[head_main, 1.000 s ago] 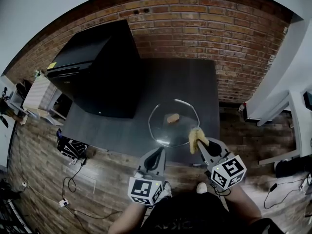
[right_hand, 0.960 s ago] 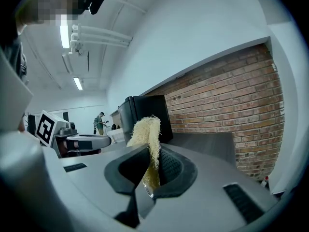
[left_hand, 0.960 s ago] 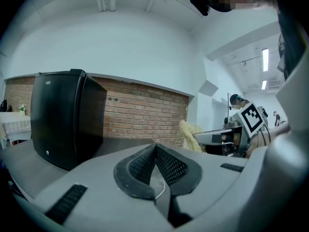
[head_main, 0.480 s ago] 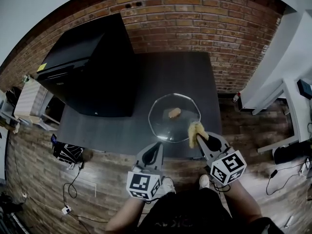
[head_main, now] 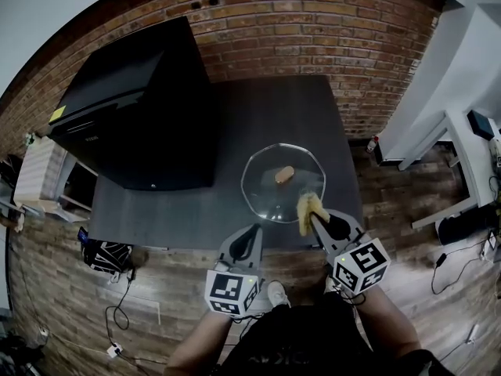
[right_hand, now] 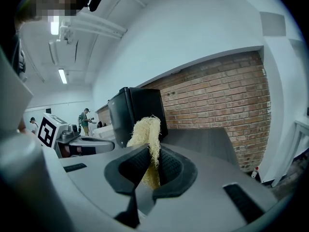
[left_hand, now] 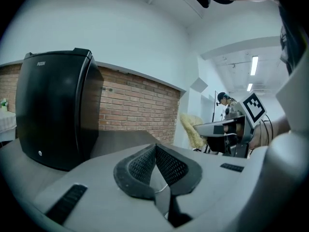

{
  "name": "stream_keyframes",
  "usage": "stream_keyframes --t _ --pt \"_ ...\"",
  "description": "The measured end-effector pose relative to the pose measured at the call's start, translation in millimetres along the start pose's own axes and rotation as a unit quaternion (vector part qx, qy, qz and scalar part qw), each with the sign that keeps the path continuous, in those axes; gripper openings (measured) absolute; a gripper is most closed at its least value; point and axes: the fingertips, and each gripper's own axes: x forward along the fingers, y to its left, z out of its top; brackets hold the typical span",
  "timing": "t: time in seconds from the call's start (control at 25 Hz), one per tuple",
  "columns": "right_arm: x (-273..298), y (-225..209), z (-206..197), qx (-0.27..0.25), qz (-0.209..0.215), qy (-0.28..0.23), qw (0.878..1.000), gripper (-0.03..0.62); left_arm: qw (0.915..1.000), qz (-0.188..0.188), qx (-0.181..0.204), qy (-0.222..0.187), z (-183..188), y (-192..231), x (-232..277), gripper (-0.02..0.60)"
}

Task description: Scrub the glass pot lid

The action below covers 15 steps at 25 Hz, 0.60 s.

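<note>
A round glass pot lid (head_main: 282, 183) with a brown knob (head_main: 284, 175) lies flat on the dark table (head_main: 235, 155), near its front right. My right gripper (head_main: 313, 218) is shut on a yellow loofah scrubber (head_main: 309, 210), held over the lid's near right rim; the scrubber (right_hand: 146, 144) sticks up between the jaws in the right gripper view. My left gripper (head_main: 250, 237) is shut with nothing in it, hovering just off the table's front edge, left of the lid. In the left gripper view its pads (left_hand: 155, 164) meet, and the lid is hidden.
A large black box-like appliance (head_main: 133, 108) stands on the table's left half. A brick wall (head_main: 313, 30) runs behind the table. Cables and a bag (head_main: 106, 253) lie on the wooden floor at the left. A white desk (head_main: 462, 147) stands at the right.
The view has shifted a little. My right gripper has carried the scrubber slightly forward and left over the lid's near rim. The left gripper has kept its place below the table's edge.
</note>
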Motion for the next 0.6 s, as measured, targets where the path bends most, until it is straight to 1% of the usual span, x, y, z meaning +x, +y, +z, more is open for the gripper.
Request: stream_keyframes --t 0.28,0.6 --pt "20 16 -14 -0.005 0.007 0.023 1.000 0.047 0.9998 0.001 -0.010 0.016 -19 13 10 0.034" --pt "50 11 -47 -0.016 0.034 0.060 0.998 0.046 0.9982 0.021 -0.015 0.054 -54 20 40 0.034"
